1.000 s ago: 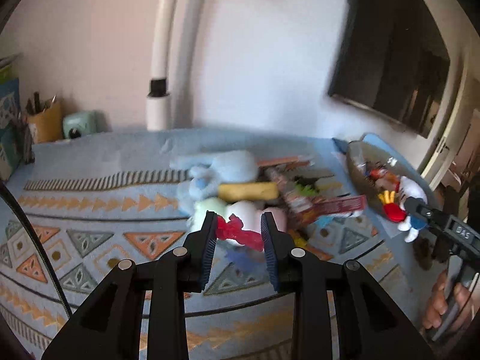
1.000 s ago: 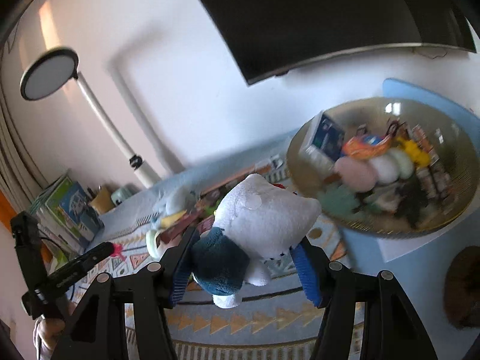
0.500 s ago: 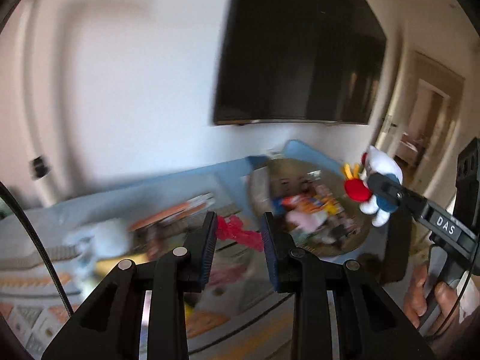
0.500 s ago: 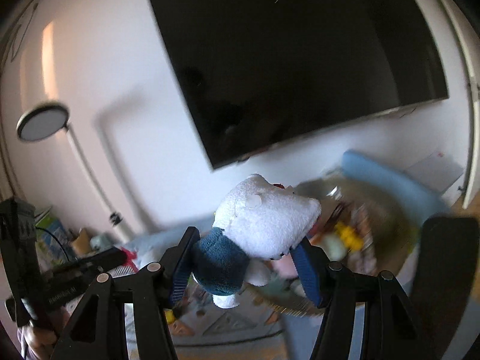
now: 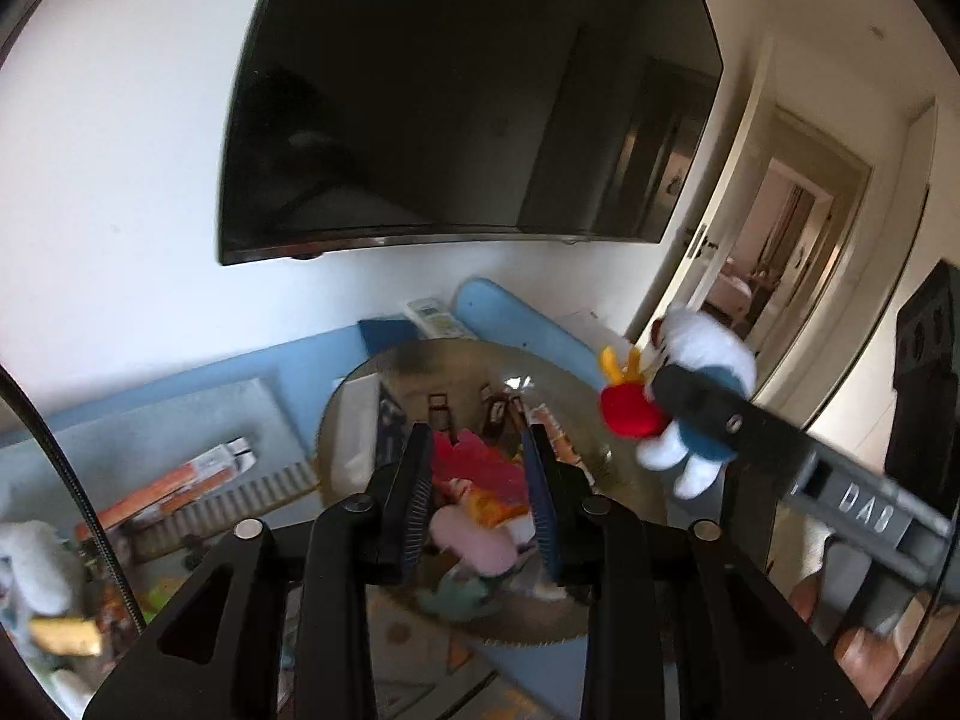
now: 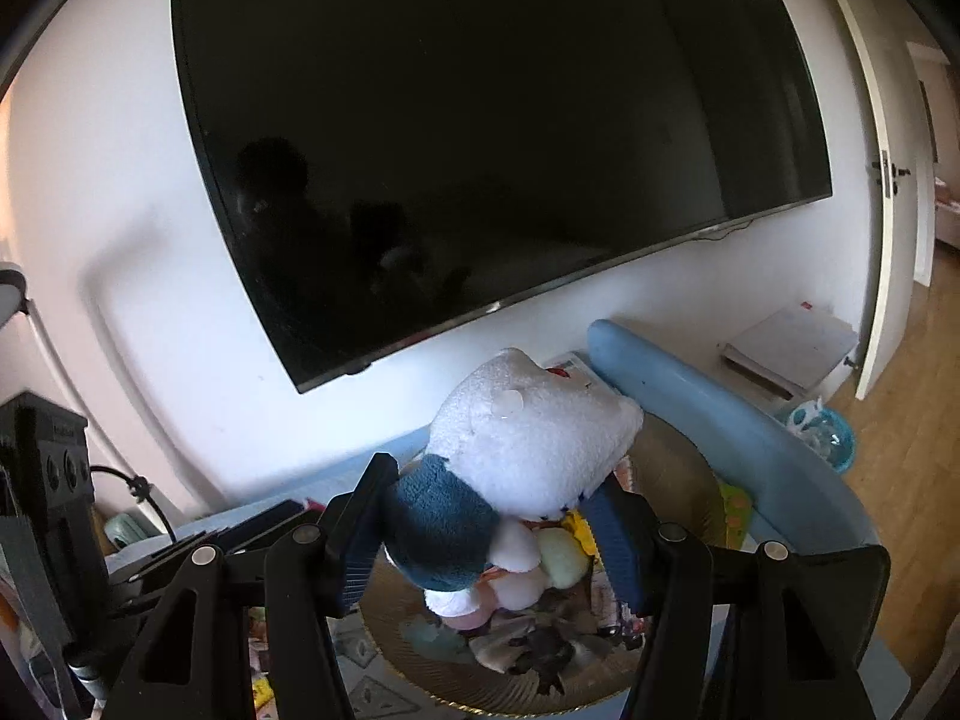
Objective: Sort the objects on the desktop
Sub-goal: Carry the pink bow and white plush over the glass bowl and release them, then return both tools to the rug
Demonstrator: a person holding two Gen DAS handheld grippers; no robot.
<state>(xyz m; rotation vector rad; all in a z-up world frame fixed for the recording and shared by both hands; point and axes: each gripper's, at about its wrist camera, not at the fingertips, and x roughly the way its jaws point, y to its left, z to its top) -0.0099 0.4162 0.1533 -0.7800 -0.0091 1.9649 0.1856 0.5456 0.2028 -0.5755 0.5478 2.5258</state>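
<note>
A dark television point(image 6: 480, 138) hangs on the white wall point(image 5: 120, 180) — beside it an open door point(image 6: 888, 180) and wooden floor point(image 6: 912, 420).

The only lettering I can read is "DAS", in pale raised capitals on the grey arm of the right tongs point(image 5: 690, 414), out at about four o'clock in the left wrist view. The orange box point(image 5: 174, 483) lying on the tabletop at about eight o'clock carries print, but it is too blurred to make out. So is the print on the packets in the gold bowl point(image 6: 672, 462) in the right wrist view.
</note>
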